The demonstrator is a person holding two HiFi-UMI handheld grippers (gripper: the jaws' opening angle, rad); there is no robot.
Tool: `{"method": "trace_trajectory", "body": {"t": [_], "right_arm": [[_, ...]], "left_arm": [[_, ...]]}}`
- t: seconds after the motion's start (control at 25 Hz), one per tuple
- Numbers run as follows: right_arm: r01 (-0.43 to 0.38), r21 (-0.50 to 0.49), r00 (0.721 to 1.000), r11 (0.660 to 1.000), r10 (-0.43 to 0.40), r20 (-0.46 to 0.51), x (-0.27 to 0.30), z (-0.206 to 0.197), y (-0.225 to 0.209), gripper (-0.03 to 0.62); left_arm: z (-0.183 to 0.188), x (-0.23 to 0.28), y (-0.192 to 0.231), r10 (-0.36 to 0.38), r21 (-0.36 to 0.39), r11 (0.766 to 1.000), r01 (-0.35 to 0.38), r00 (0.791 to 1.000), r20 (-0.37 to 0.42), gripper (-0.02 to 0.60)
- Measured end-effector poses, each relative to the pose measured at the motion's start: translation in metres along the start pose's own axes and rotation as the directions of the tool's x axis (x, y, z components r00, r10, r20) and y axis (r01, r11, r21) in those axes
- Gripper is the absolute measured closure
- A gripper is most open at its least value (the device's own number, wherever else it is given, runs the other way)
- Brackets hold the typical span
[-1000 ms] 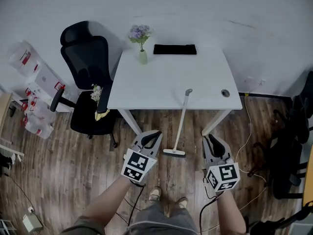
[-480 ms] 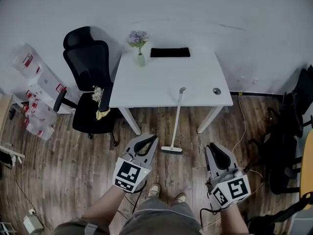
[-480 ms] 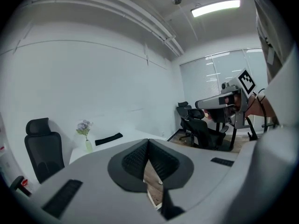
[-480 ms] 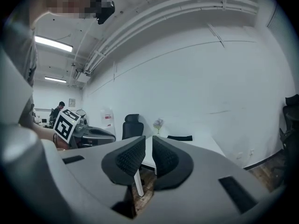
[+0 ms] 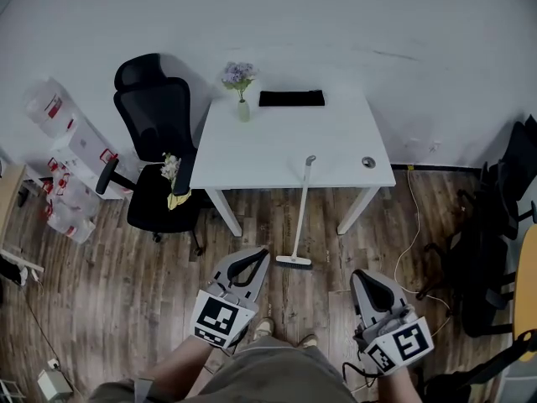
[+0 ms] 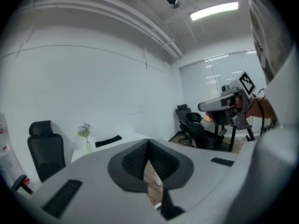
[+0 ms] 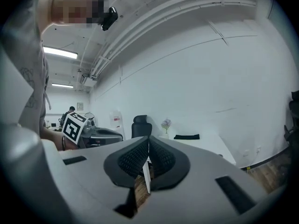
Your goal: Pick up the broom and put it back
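Observation:
The broom has a long pale handle that leans against the front edge of the white table, with its flat head on the wooden floor. Both grippers hang low in the head view, nearer to me than the broom and apart from it. My left gripper is left of the broom head, shut and empty, its tips meeting in the left gripper view. My right gripper is to the right, also shut on nothing.
A black office chair stands left of the table. On the table are a vase of flowers and a flat black item. Boxes sit far left, dark chairs and a cable at the right.
Both grippers have drawn back toward me and away from the broom, which now looks smaller and farther. The broom itself has not moved.

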State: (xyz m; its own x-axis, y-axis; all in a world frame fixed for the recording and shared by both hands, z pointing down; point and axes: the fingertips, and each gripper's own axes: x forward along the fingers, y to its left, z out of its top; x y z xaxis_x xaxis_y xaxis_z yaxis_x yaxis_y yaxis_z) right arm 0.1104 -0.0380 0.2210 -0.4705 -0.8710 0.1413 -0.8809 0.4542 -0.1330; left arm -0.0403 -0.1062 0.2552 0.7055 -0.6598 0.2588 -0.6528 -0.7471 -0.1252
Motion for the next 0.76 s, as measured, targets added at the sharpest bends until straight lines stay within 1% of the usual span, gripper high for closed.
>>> {"method": "trace_trajectory", "body": {"t": [0.08, 0.2, 0.4, 0.76], "right_arm": [[-0.007, -0.019, 1.0, 1.0, 0.006, -0.005, -0.001, 0.0, 0.003, 0.563], [-0.013, -0.023, 1.0, 1.0, 0.013, -0.004, -0.002, 0.002, 0.001, 0.563], [-0.006, -0.024, 1.0, 1.0, 0.006, -0.001, -0.006, 0.003, -0.003, 0.563], [-0.004, -0.025, 1.0, 1.0, 0.004, 0.009, -0.008, 0.005, -0.003, 0.563]], "left_arm": [[-0.001, -0.001, -0.003, 0.002, 0.017, 1.0, -0.002, 1.0, -0.006, 0.566], [0.001, 0.001, -0.006, -0.002, 0.044, 0.999, 0.002, 1.0, -0.008, 0.566], [0.01, 0.001, -0.009, 0.012, 0.025, 1.0, -0.012, 1.0, 0.016, 0.566], [0.016, -0.002, -0.014, 0.016, 0.023, 1.0, -0.017, 0.999, 0.028, 0.566]]}}
